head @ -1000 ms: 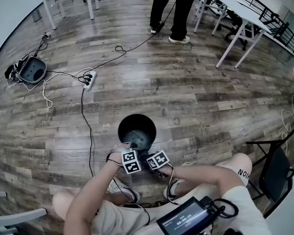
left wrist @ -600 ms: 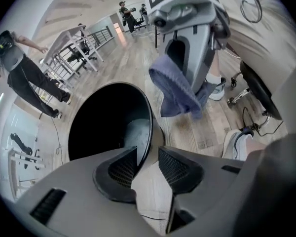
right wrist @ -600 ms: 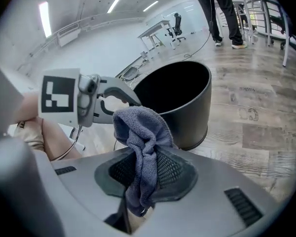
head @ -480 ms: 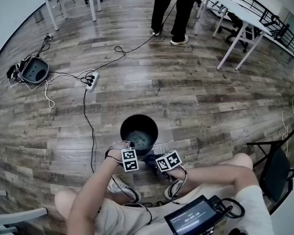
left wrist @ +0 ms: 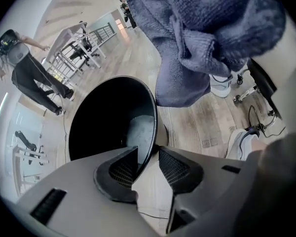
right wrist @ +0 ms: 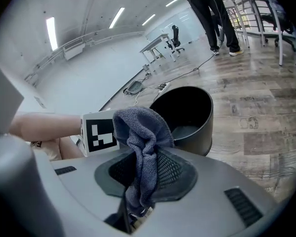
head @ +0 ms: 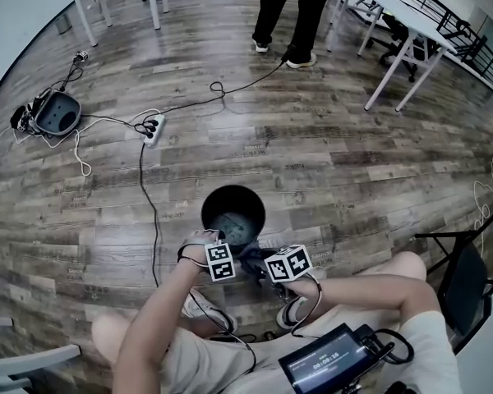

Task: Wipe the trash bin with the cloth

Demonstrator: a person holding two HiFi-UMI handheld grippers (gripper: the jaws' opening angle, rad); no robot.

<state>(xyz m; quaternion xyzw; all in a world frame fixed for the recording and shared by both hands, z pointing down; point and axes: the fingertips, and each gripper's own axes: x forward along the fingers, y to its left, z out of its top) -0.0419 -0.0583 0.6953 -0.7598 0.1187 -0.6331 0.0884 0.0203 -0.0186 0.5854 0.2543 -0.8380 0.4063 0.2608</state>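
Down on wood floor [head: 353, 138], left gripper [left wrist: 147, 162] clamped onto bin [head: 232, 212] at its six o'clock rim. At five o'clock, right gripper [right wrist: 145, 167] squeezed shut on cloth [right wrist: 140, 127], just beside bin. Could tip bin if scrubbed hard against that one-point hold.

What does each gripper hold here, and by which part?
Left gripper clamps the trash bin by its rim; right gripper pinches the cloth at a bunched fold.

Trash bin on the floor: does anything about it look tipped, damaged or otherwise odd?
Nothing much stands out. The trash bin stands upright and looks whole; the left gripper pinches its rim, and the right gripper holds the bunched cloth beside it. One pale patch shows on the bin's bottom; dirt or glare, I cannot tell.
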